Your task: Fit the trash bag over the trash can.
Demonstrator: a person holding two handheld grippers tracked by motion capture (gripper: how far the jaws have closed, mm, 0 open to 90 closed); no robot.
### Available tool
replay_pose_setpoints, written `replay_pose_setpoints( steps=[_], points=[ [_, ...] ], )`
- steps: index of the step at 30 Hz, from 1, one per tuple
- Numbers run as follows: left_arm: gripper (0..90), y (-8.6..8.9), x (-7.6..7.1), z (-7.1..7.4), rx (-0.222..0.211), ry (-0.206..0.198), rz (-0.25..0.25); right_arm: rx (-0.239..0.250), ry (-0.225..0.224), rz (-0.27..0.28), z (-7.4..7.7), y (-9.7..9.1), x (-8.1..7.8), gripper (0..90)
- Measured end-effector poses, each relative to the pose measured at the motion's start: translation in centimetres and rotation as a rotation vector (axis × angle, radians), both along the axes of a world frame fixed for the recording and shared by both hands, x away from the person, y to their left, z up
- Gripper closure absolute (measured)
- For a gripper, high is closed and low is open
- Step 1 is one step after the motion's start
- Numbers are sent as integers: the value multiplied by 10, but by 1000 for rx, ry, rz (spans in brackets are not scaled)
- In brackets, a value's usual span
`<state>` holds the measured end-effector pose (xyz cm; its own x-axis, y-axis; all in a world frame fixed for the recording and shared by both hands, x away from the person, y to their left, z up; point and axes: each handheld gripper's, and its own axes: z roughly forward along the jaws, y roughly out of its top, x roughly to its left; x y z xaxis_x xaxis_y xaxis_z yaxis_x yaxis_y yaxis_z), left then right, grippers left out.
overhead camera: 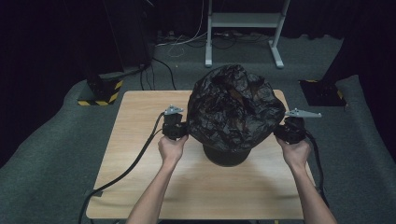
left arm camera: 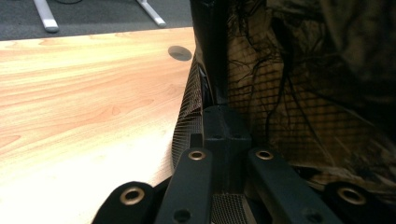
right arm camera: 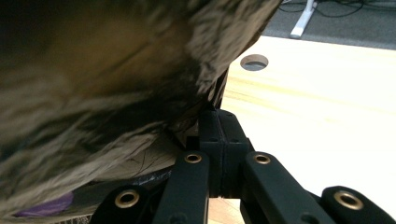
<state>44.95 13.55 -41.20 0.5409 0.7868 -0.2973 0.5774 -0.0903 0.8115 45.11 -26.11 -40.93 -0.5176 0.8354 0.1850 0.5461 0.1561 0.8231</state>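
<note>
A glossy black plastic bag (overhead camera: pixel 233 109) covers a dark bin (overhead camera: pixel 226 156) on the light wood-grain table (overhead camera: pixel 140 154); both grippers are black.

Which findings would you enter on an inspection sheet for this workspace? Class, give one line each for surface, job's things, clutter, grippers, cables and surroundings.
Surface: wooden table, pale, with a round hole near one edge.
Job's things: crumpled black plastic bag spread over a dark mesh bin that stands on the table.
Clutter: nothing seen.
Grippers: left gripper and right gripper, one at each side of the bag, both with jaws shut on its edge.
Cables: a black cable trails from the left gripper off the table's near edge; loose cables lie on the floor behind.
Surroundings: grey carpet, a white metal stand, dark curtains.
</note>
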Motion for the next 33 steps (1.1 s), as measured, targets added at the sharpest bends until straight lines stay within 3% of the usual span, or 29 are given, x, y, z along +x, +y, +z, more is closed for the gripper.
replay_pose_setpoints(
  steps=[18, 22, 25, 27, 30, 33],
  points=[
    [900, -6, 13, -15, 12, 54, -1, 37, 47, 3, -7, 6, 13, 899],
    [900, -5, 12, -15, 8, 49, 2, 37, 54, 7, -8, 7, 14, 898],
    [900, -2, 10, -9, -31, 5, 27, 39, 36, -3, -6, 5, 11, 833],
    [800, 2, 9, -2, -74, -25, 47, 54, 16, -21, -3, 3, 9, 735],
    [681, 7, 11, 8, -110, -52, 70, 94, -7, -43, 2, -3, 9, 645],
    [602, 13, 16, 13, -136, -65, 99, 101, -30, -63, 8, -5, 12, 591]
  ],
)
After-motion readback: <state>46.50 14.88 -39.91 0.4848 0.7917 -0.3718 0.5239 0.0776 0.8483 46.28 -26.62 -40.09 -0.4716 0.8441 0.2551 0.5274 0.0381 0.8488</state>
